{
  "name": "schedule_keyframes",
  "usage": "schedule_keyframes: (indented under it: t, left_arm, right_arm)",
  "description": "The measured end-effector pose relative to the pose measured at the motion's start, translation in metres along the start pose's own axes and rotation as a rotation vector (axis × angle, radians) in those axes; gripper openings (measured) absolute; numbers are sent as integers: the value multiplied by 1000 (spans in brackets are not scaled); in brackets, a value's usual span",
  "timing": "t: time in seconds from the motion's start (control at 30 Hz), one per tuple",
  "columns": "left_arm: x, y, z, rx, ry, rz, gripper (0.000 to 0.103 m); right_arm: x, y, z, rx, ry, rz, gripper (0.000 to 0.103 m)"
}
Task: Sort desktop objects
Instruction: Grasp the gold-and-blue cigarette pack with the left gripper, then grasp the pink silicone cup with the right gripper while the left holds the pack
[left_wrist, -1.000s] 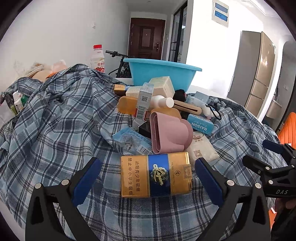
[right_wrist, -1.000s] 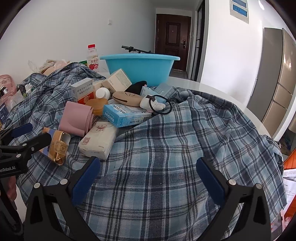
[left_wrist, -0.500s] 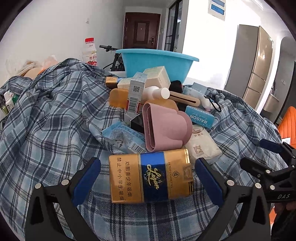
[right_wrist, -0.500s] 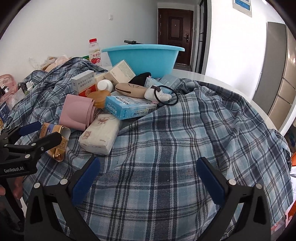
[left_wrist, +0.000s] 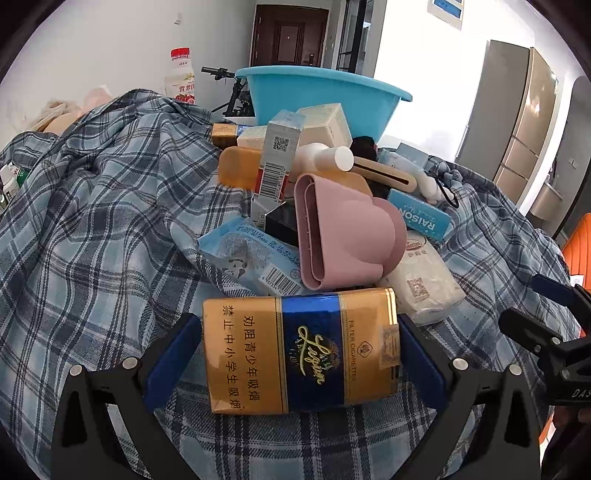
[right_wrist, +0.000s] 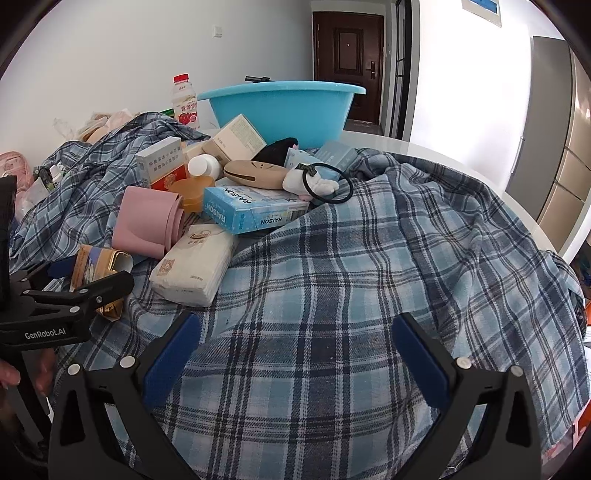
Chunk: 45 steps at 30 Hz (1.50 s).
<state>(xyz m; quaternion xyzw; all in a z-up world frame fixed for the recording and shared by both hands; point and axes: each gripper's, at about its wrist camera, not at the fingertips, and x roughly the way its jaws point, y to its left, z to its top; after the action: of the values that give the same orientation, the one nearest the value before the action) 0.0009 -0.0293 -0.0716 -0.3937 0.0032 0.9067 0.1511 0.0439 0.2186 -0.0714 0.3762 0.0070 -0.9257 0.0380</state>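
A rumpled blue plaid cloth (right_wrist: 369, 295) drapes the round surface. At the far side stands a smooth turquoise plastic basin (right_wrist: 280, 107). Near it lies a heap of boxes and packets, among them a soft pink ribbed holder (left_wrist: 343, 232), a blue carton (right_wrist: 247, 208) and a white tissue pack (right_wrist: 194, 267). The left gripper (left_wrist: 300, 354) has its padded fingers touching both ends of a glossy gold-and-blue cigarette pack (left_wrist: 301, 354). The right gripper (right_wrist: 295, 354) hovers over bare cloth, fingers wide apart, holding nothing.
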Motion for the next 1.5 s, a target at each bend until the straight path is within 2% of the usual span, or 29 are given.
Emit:
schedule_keyframes:
  t: [0.1, 0.17, 0.33, 0.6, 0.73, 0.8, 0.93, 1.2, 1.5]
  left_arm:
    - [-2, 1, -1, -2, -15, 14, 103]
    - [-1, 0, -1, 10, 7, 65, 88]
    - [-10, 1, 0, 28, 15, 46, 88]
    - [-28, 3, 11, 18, -30, 40, 88]
    - [-24, 7, 15, 5, -4, 41, 88]
    - [-24, 10, 17, -8, -8, 46, 88]
    - [-27, 18, 21, -11, -32, 79, 88]
    - [-37, 48, 25, -34, -41, 127, 88]
    - [-42, 64, 25, -48, -46, 128, 88]
  right_arm:
    - [1, 0, 1, 1, 2, -4, 103]
    - [0, -1, 1, -2, 6, -6, 103]
    - [-7, -5, 5, 1, -8, -7, 103]
    - [-10, -11, 15, 11, -13, 37, 103]
    - [-10, -10, 21, 14, -16, 58, 103]
    - [-7, -8, 26, 26, -10, 94, 103]
    - [2, 4, 39, 77, 13, 225, 103]
    - [33, 57, 71, 61, 50, 406, 103]
    - [73, 79, 79, 103, 132, 446, 103]
